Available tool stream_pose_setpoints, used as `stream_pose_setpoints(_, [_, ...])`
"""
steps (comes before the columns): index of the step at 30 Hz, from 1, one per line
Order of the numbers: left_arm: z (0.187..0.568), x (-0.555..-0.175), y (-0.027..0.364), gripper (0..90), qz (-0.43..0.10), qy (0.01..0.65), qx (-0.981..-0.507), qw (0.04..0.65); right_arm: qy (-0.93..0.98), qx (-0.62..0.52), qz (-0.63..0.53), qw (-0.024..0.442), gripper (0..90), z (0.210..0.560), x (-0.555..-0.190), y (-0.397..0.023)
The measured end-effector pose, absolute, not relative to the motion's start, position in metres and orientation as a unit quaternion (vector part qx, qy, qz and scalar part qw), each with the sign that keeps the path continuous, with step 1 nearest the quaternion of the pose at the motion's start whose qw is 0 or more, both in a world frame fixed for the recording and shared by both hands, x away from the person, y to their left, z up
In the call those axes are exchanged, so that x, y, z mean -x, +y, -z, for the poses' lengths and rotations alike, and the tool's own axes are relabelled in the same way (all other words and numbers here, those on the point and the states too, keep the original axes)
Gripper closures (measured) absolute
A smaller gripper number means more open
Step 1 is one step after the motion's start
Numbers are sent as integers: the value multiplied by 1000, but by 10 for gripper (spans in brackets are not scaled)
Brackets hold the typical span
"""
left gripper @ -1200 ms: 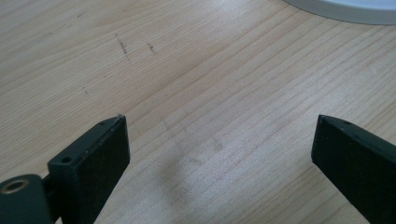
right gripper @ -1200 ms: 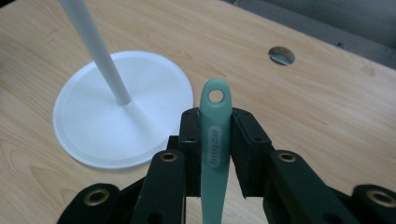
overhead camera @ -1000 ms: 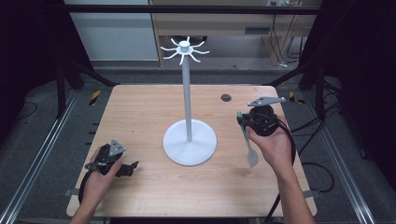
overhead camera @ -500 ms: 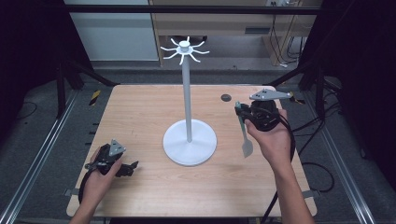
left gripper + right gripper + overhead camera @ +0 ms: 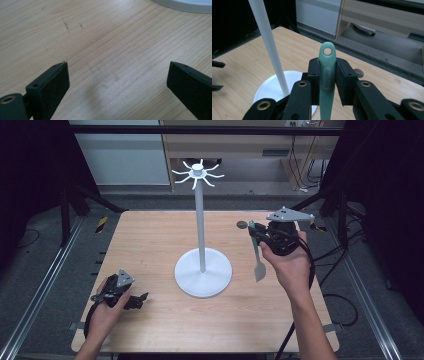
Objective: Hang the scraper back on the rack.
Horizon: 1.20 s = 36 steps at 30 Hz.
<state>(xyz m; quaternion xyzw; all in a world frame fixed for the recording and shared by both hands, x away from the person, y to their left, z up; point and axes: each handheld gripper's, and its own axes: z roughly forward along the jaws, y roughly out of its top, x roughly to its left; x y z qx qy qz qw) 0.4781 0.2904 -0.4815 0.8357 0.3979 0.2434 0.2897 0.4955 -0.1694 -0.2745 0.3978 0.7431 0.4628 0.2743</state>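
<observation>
Right gripper [image 5: 256,234] risen, clamped on green spatula [image 5: 258,262] handle; blade hangs below, beside stand [image 5: 202,270].

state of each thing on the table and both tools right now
green spatula: clamped by its handle, hanging blade down clear of the table, hang hole up
right tool: shut on the spatula handle
left tool: open, nothing between the jaws, low over the table
white hook stand: upright on its round base, hooks bare
wooden table: bears the stand and a small dark disc
</observation>
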Motion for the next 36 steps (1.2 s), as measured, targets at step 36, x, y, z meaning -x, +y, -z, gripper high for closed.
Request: stream_pose_setpoints(36, [482,-478,290,41,-244,398,-835,292,719,-360,-524,281,750,231,-490,-136])
